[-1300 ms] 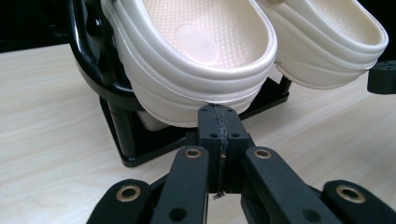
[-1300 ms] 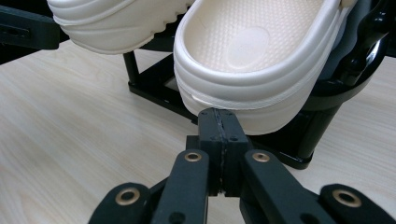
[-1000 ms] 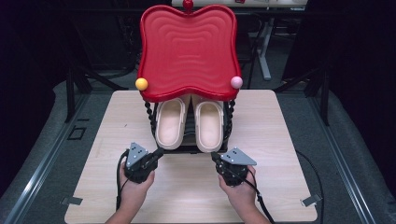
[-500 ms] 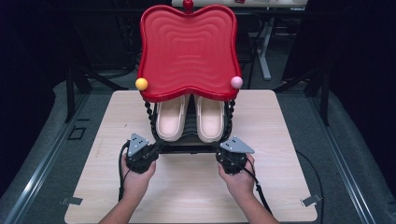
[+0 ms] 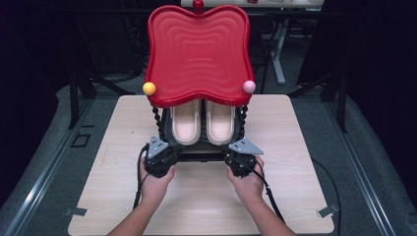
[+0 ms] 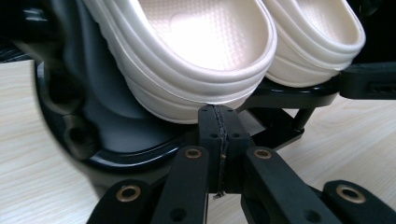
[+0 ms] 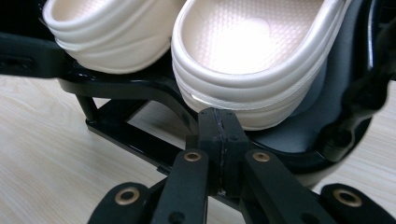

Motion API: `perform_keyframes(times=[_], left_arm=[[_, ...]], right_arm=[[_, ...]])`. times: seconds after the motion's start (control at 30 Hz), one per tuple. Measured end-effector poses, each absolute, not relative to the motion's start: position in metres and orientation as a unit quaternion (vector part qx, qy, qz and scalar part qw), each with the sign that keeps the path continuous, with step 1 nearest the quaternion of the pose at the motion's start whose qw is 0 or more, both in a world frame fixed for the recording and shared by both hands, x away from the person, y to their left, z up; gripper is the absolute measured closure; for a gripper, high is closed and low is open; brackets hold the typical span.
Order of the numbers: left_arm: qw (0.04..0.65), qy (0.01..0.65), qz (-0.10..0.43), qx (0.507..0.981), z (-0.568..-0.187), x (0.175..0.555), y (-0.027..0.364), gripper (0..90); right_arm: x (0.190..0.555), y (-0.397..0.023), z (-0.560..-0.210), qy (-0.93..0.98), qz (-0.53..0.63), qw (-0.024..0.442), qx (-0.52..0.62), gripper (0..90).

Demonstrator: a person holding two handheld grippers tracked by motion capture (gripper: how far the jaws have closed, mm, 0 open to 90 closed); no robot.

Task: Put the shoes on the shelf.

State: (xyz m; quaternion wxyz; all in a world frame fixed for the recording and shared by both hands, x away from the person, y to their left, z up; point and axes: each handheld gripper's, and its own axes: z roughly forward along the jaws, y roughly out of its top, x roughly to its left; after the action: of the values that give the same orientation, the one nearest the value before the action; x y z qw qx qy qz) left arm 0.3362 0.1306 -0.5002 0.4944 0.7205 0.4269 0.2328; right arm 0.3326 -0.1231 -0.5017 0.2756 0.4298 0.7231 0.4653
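Observation:
A black rack (image 5: pixel 201 155) with a red wavy tray top (image 5: pixel 197 54) stands mid-table and holds two cream slippers on its lower shelf. My left gripper (image 5: pixel 160 156) sits at the rack's front left corner, jaws shut, its tip (image 6: pixel 218 128) just under the heel of the left slipper (image 6: pixel 196 51). At the front right corner is my right gripper (image 5: pixel 241 156), also shut, with its tip (image 7: pixel 218 130) right below the heel of the right slipper (image 7: pixel 257 56). Nothing is held between either pair of jaws.
The rack's black base (image 6: pixel 116 154) and struts (image 7: pixel 121 130) rest on the light wooden table (image 5: pixel 206 206). A yellow ball (image 5: pixel 149 88) and a pink ball (image 5: pixel 249 86) sit at the tray's front corners. Dark floor and chair legs surround the table.
Both grippers have moved forward from the open tabletop up to the front of the rack, close under the slipper heels. The rack and slippers have not moved.

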Motion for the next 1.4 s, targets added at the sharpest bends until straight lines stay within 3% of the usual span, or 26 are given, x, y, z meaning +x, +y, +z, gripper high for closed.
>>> perform_keyframes(times=[0.77,1.4], left_arm=[[0.496,0.436,0.233,0.714,-0.507,0.344,0.128,89.6],[0.509,0.466,0.267,0.673,-0.492,0.355,0.150,89.3]], right_arm=[[0.343,-0.106,-0.506,0.725,0.467,0.280,0.422,87.9],[0.345,-0.135,-0.493,0.691,0.472,0.321,0.443,86.5]])
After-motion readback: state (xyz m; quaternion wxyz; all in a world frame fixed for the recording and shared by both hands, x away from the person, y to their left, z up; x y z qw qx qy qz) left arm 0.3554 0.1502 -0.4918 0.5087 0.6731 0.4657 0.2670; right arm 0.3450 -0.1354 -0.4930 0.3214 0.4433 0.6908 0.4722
